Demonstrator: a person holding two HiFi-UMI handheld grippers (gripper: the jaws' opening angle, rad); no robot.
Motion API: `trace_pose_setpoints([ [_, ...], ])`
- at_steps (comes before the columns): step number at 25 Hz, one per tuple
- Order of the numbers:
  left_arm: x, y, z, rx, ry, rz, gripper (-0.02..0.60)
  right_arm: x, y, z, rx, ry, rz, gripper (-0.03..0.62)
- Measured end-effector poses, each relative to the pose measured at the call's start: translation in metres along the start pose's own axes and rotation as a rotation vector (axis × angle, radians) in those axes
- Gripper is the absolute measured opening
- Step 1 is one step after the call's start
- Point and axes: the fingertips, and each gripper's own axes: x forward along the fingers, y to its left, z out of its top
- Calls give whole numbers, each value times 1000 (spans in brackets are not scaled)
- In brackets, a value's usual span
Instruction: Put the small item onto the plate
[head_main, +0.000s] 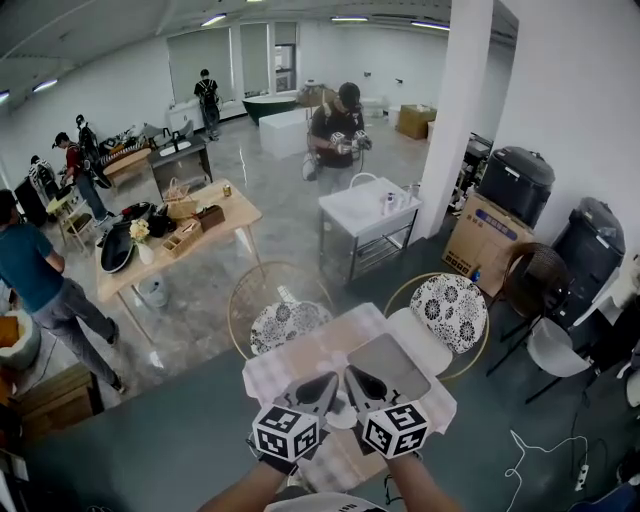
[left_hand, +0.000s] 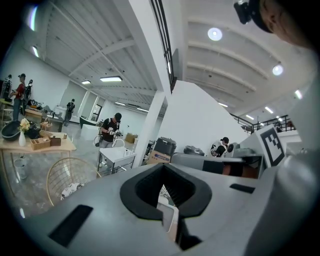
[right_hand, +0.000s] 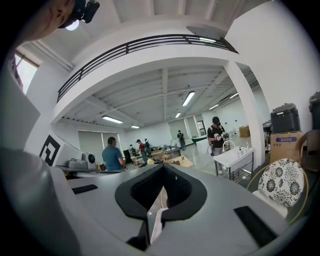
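In the head view both grippers hang side by side over a small table with a pink checked cloth (head_main: 300, 355). My left gripper (head_main: 325, 383) and right gripper (head_main: 358, 380) point forward, their tips nearly touching each other. Each has its jaws together with nothing between them, as the left gripper view (left_hand: 162, 167) and right gripper view (right_hand: 162, 167) also show. A grey square tray (head_main: 388, 362) lies on the cloth just beyond the right gripper. Something pale (head_main: 342, 416) shows below, between the two marker cubes; I cannot tell what it is. I cannot pick out the small item.
Two wire chairs with patterned cushions stand behind the table, one at the left (head_main: 288, 322) and one at the right (head_main: 450, 305). A white sink stand (head_main: 368, 212) and a pillar (head_main: 455, 110) lie further back. Several people stand around the hall.
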Motion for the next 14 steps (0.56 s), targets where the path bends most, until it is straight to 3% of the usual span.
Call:
trace_pose_setpoints([
  [14,4,0,-7,-9,-1,13,5,-1,-7,-8,2,5,5,12],
])
